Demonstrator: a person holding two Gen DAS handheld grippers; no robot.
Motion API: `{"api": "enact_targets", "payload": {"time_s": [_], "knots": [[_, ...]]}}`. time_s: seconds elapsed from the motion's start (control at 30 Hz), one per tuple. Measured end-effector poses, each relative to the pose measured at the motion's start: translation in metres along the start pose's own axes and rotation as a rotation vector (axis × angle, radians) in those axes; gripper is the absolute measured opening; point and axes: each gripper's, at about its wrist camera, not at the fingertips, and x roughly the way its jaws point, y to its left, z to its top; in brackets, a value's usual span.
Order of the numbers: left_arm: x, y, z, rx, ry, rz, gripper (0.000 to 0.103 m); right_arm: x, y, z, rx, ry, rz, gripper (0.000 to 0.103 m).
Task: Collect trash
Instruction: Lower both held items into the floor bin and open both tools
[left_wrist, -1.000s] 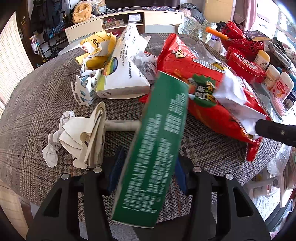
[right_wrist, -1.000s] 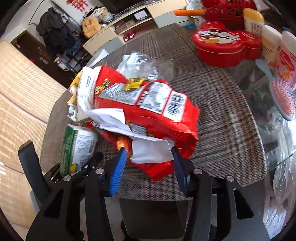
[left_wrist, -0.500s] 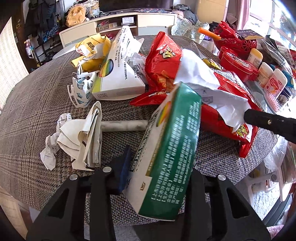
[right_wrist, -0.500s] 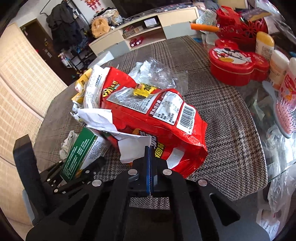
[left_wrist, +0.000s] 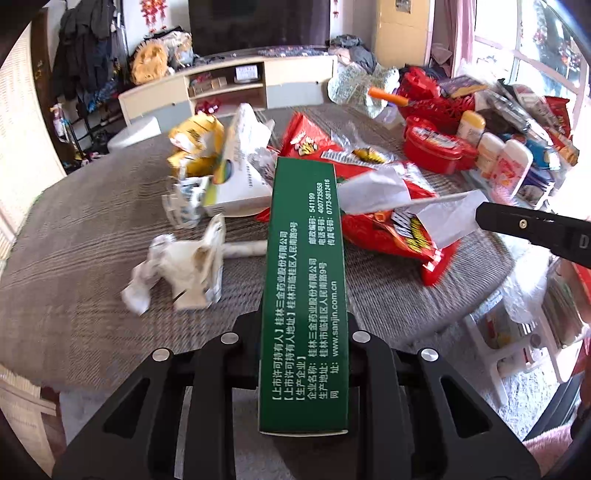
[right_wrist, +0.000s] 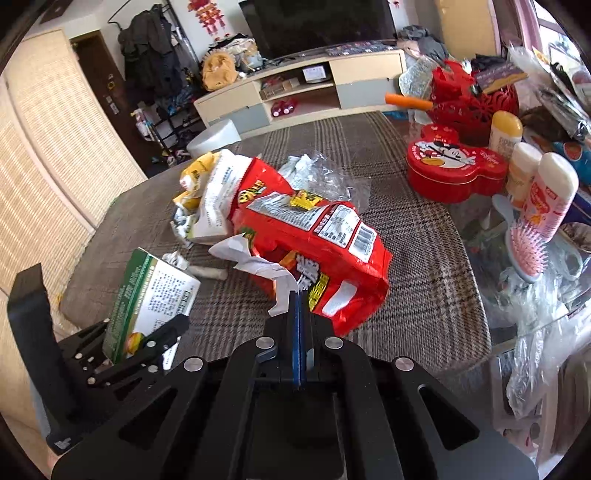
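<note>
A round bench (right_wrist: 417, 236) under a grey plaid cloth carries the litter. Crumpled paper (left_wrist: 181, 266) lies at nine o'clock, a yellow wrapper (left_wrist: 194, 142) and white carton (left_wrist: 240, 173) at eleven, and a red heart-shaped tin (right_wrist: 454, 170) at two.

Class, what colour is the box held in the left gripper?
Green with white print, the box shows best in the left wrist view.
</note>
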Motion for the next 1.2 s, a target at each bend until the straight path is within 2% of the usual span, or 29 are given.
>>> {"api": "enact_targets", "payload": {"time_s": [0.2, 0.37, 0.53, 0.7, 0.8, 0.97, 1.13, 1.2], "knots": [[-0.052, -0.004, -0.037, -0.012, -0.016, -0.018, 0.023, -0.044, 0.010, -0.048, -0.046, 0.000, -0.013, 0.002], [-0.064, -0.020, -0.081, -0.018, 0.020, -0.073, 0.023, -0.057, 0.009, -0.087, -0.045, 0.035, -0.030, 0.002], [-0.043, -0.025, -0.126, -0.061, 0.109, -0.124, 0.023, -0.028, -0.005, -0.132, 0.036, 0.122, -0.013, 0.002], [0.002, -0.026, -0.158, -0.093, 0.207, -0.136, 0.023, 0.019, -0.003, -0.155, 0.030, 0.218, -0.057, 0.002], [0.032, -0.022, -0.168, -0.135, 0.262, -0.161, 0.023, 0.051, -0.004, -0.165, 0.036, 0.278, -0.075, 0.002], [0.063, -0.019, -0.175, -0.143, 0.311, -0.165, 0.024, 0.093, -0.001, -0.170, 0.025, 0.333, -0.082, 0.002], [0.076, -0.015, -0.180, -0.146, 0.326, -0.161, 0.024, 0.106, 0.002, -0.165, 0.015, 0.359, -0.076, 0.005], [0.075, -0.015, -0.179, -0.139, 0.320, -0.159, 0.028, 0.107, 0.003, -0.164, 0.018, 0.362, -0.076, 0.005]]}}
